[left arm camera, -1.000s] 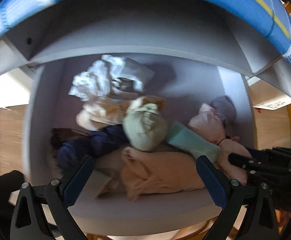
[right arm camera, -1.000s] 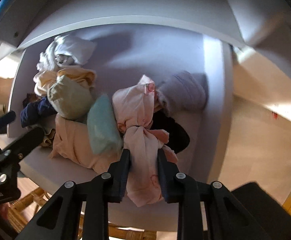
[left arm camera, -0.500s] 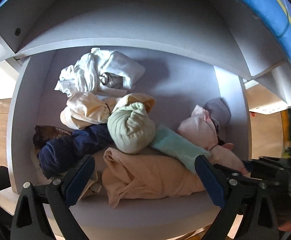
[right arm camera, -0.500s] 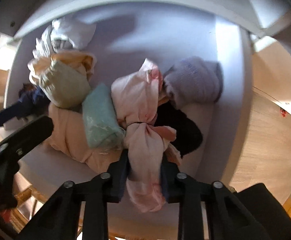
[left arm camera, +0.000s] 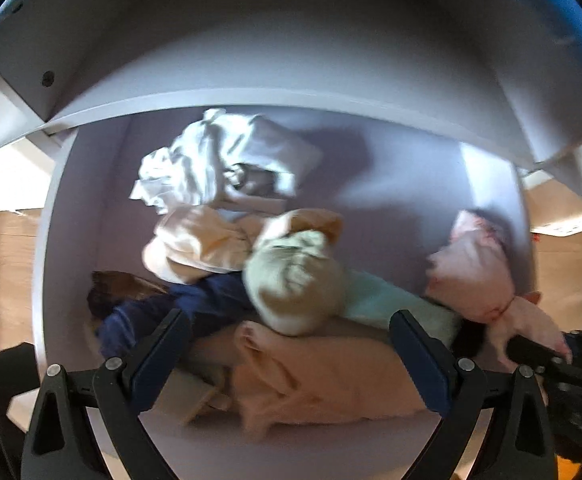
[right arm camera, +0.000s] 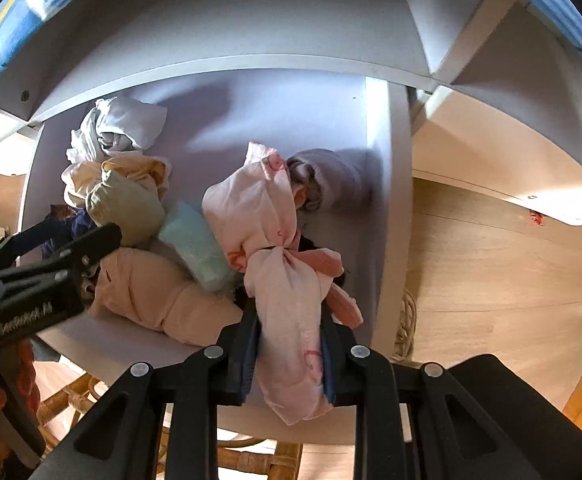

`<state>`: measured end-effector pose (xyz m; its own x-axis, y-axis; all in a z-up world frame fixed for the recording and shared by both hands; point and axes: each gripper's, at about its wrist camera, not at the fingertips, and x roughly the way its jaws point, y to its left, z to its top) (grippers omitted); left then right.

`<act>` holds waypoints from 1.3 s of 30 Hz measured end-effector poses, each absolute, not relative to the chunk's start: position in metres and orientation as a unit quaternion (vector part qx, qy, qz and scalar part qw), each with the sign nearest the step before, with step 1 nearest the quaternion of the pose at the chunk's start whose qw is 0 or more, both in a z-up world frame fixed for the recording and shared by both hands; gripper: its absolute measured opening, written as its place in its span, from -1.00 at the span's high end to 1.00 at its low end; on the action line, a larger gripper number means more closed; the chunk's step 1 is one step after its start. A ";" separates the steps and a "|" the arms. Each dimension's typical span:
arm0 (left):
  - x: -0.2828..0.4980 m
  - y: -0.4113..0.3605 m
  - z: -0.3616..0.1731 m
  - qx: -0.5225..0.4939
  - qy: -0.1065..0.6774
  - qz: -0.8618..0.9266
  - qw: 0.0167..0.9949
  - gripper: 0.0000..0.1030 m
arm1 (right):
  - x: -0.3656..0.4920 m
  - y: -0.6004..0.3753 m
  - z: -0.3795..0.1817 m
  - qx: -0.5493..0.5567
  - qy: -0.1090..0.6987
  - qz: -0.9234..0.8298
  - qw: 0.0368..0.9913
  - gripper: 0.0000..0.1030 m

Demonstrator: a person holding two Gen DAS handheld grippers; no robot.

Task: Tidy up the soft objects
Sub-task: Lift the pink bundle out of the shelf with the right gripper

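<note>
Over the shelf's left side, the left gripper [left arm camera: 291, 344] is pointing steeply down with its jaws spread wide and holding nothing, above the peach garment [left arm camera: 323, 376] and sage-green bundle [left arm camera: 295, 280]. Rightward, the right gripper [right arm camera: 289, 344] is pointing straight down, clamping the knotted pink garment [right arm camera: 287, 300] between its fingers [right arm camera: 247, 344].

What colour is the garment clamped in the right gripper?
Pale pink garment with small pink prints, clearest in the right wrist view.

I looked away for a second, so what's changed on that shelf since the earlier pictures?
Little. The right gripper, clamped on the pink bundle throughout, has drawn it slightly toward the shelf's front edge. The left gripper stays open over the peach cloth, holding nothing. The rest of the pile lies as before.
</note>
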<state>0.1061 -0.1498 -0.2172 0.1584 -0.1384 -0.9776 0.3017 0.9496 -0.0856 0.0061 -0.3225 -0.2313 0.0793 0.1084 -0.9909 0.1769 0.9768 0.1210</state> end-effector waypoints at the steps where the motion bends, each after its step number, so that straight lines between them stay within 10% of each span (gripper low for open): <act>1: 0.107 -0.149 -0.221 0.066 0.636 -0.151 0.754 -0.95 | 0.013 -0.324 -0.235 0.105 0.682 -0.021 0.724 0.52; 12: 0.138 -0.186 -0.256 0.089 0.656 -0.166 0.731 -0.95 | 0.026 -0.314 -0.269 0.120 0.703 -0.016 0.701 0.50; 25: 0.136 -0.184 -0.265 0.080 0.665 -0.206 0.714 -0.16 | 0.039 -0.300 -0.288 0.070 0.703 -0.016 0.707 0.26; 39: 0.139 -0.136 -0.233 0.039 0.643 -0.193 0.740 -0.12 | 0.012 -0.317 -0.228 0.140 0.667 -0.013 0.731 0.44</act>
<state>0.1389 -0.1356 -0.2328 0.0983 -0.2363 -0.9667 0.3363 0.9221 -0.1913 0.0117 -0.3169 -0.2284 0.1089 0.1681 -0.9797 0.2059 0.9604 0.1876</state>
